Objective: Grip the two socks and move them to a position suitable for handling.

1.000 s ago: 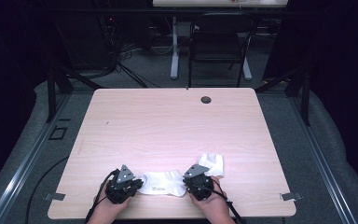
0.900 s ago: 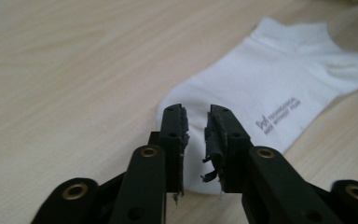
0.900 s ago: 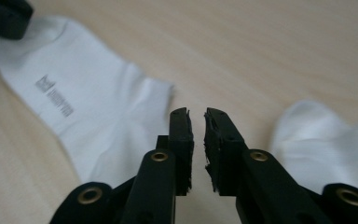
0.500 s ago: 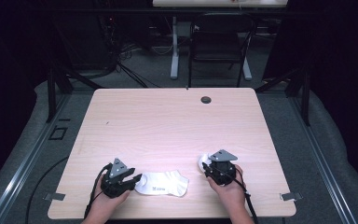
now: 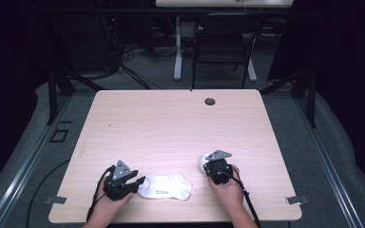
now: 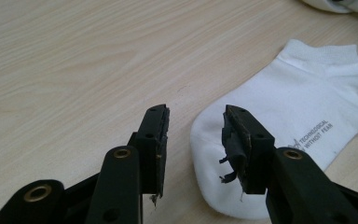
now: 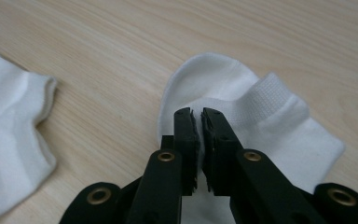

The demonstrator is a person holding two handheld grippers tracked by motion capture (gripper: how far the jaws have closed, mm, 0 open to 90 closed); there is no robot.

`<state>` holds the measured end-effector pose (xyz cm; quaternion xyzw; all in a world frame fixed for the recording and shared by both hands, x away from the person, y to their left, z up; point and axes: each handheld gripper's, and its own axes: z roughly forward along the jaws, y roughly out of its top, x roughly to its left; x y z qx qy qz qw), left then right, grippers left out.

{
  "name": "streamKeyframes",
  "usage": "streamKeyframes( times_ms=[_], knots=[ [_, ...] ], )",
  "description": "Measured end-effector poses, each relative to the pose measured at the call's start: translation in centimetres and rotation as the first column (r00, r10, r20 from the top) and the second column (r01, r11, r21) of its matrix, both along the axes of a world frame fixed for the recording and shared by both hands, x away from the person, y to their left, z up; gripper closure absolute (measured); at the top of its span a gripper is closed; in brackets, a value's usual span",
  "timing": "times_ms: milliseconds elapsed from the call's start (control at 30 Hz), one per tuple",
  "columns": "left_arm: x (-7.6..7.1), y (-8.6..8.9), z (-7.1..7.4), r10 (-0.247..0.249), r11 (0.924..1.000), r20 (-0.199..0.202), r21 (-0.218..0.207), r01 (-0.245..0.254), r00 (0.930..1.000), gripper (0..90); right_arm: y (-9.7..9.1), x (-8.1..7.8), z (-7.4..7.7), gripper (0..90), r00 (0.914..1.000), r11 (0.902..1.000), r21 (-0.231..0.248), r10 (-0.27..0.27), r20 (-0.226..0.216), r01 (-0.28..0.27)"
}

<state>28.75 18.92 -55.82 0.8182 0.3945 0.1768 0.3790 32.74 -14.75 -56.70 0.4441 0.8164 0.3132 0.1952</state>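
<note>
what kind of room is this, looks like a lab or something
Probably a lab or office workroom: a light wooden table with a cable grommet, a black chair beyond it, loose cables on grey carpet, and dark surroundings.

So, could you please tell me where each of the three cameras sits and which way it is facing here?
High view: fixed above the person's side, looking forward and down on the table; both forearms enter from the bottom.
Left gripper view: rides the left gripper, looking along its open jaws at the flat sock.
Right gripper view: rides the right gripper, jaws just closed, pinching the second sock.
Shared: the flat sock also shows in the high view and at the left edge of the right gripper view.
</note>
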Motion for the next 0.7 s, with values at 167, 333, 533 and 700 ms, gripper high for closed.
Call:
streamKeyframes(
  times_ms=[167, 333, 533, 700],
  knots=[
    [0.3, 0.1, 0.0, 0.008, 1.0000, -0.001, 0.001, -0.008, 1.0000, 60.0, 2.4, 0.6, 0.4, 86.1, 0.9971, 0.9973, -0.019, 0.071, 0.027, -0.070],
    [0.4, 0.2, -0.1, 0.005, 1.0000, 0.001, 0.003, -0.005, 1.0000, 60.1, 5.0, 1.1, 0.6, 86.2, 0.9882, 0.9890, -0.036, 0.145, 0.049, -0.143],
    [0.6, 0.3, 0.0, 0.007, 1.0000, 0.001, 0.005, -0.007, 1.0000, 60.0, 8.3, 1.5, 1.2, 86.1, 0.9724, 0.9744, -0.023, 0.225, 0.063, -0.224],
    [0.8, 0.2, 0.0, 0.011, 0.9999, 0.006, -0.006, -0.011, 0.9999, 59.1, 10.4, 1.4, 0.8, 86.1, 0.9609, 0.9626, -0.019, 0.271, 0.057, -0.270]
  ],
)
